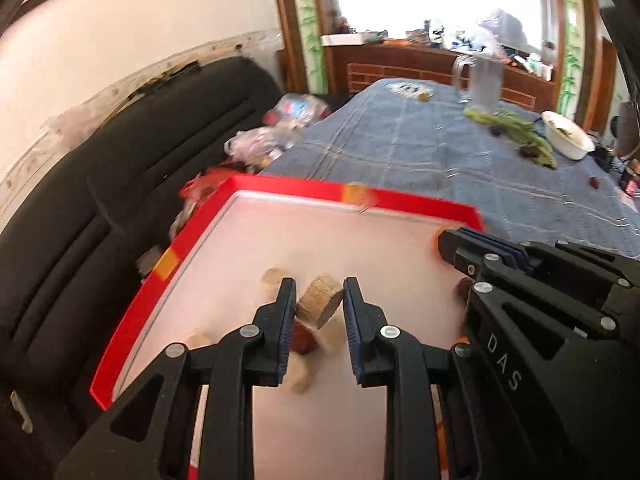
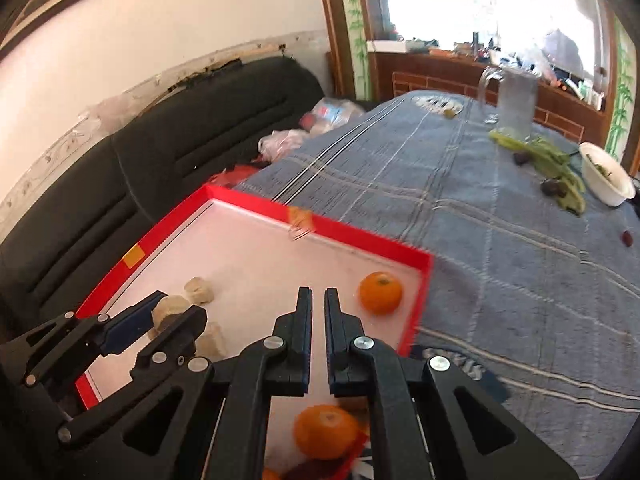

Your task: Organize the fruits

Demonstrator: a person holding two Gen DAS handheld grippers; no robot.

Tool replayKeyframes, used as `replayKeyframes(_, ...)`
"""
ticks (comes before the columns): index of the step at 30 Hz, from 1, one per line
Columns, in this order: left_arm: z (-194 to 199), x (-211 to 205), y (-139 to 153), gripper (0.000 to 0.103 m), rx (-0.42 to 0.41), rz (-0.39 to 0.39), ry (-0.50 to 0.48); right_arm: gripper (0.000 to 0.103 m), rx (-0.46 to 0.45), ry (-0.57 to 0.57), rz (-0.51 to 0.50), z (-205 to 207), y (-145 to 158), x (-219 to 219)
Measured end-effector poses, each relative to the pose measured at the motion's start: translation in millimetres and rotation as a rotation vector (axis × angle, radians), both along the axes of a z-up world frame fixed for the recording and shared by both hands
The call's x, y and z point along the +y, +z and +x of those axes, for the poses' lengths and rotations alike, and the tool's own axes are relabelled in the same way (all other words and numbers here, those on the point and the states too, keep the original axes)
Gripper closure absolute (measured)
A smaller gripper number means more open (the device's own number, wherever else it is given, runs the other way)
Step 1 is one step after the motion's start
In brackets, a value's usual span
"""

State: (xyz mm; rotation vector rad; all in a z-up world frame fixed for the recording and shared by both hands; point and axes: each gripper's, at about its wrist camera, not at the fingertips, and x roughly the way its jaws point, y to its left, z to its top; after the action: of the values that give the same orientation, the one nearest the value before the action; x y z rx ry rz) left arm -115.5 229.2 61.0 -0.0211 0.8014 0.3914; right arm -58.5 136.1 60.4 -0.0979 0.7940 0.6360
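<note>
Lying in the red-rimmed tray [image 2: 224,196], toward its left side: pale tan fruit pieces [image 2: 199,290] in a loose cluster. Gripping one tan round chunk [image 1: 320,300] between its pads, the left gripper [image 1: 319,300], hanging above the tray floor. Hovering with jaws nearly together and nothing between them, the right gripper [image 2: 318,300]. Sitting just beside it, near the tray's right rim: an orange [image 2: 380,293]. Peeking below: another orange [image 2: 326,432]. Spreading beyond: blue plaid tablecloth [image 2: 460,208], white bowl [image 2: 612,196].

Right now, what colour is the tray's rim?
Red, with small orange patches; the tray's rim shows best in the right wrist view.
</note>
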Motion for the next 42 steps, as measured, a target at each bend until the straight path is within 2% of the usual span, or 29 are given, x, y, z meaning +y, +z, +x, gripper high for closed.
replayKeyframes(8,-3.9,9.3,-10.3,0.074,0.037,0.010,0.021,0.099,0.012,0.010,-0.026,-5.3,-8.5,10.0)
replayKeyframes(13,-8.4,6.9,-12.8,0.057,0.039,0.056,0.033,0.099,0.006,0.005,-0.039,-8.0,-11.3,7.6)
replayKeyframes(15,-11.7,8.5,-12.3,0.041,0.033,0.052,0.043,0.099,0.005,0.000,-0.040,-9.0,-10.6,5.0)
replayKeyframes(18,-16.7,7.7,-10.5,0.027,0.019,0.045,0.049,0.098,-0.004,-0.006,-0.032,-12.2,-8.6,0.0)
replayKeyframes(23,-25.0,-0.6,-6.0,0.012,-0.008,0.059,0.028,0.088,-0.070,-0.027,-0.013,-23.4,-0.6,-14.8)
replayKeyframes(28,-31.1,-14.2,-0.4,0.006,-0.033,0.073,0.001,0.068,-0.162,-0.061,0.024,-35.2,8.2,-38.2)
replayKeyframes(33,-40.2,-30.7,8.1,0.002,-0.065,0.106,-0.009,0.061,-0.216,-0.094,0.048,-45.0,15.9,-60.0)
replayKeyframes(37,-50.2,-41.8,18.1,0.000,-0.100,0.138,-0.023,0.051,-0.254,-0.127,0.069,-54.8,23.3,-76.9)
replayKeyframes(42,-65.6,-48.5,28.4,0.000,-0.135,0.140,-0.021,0.049,-0.295,-0.147,0.078,-71.7,33.1,-91.7)
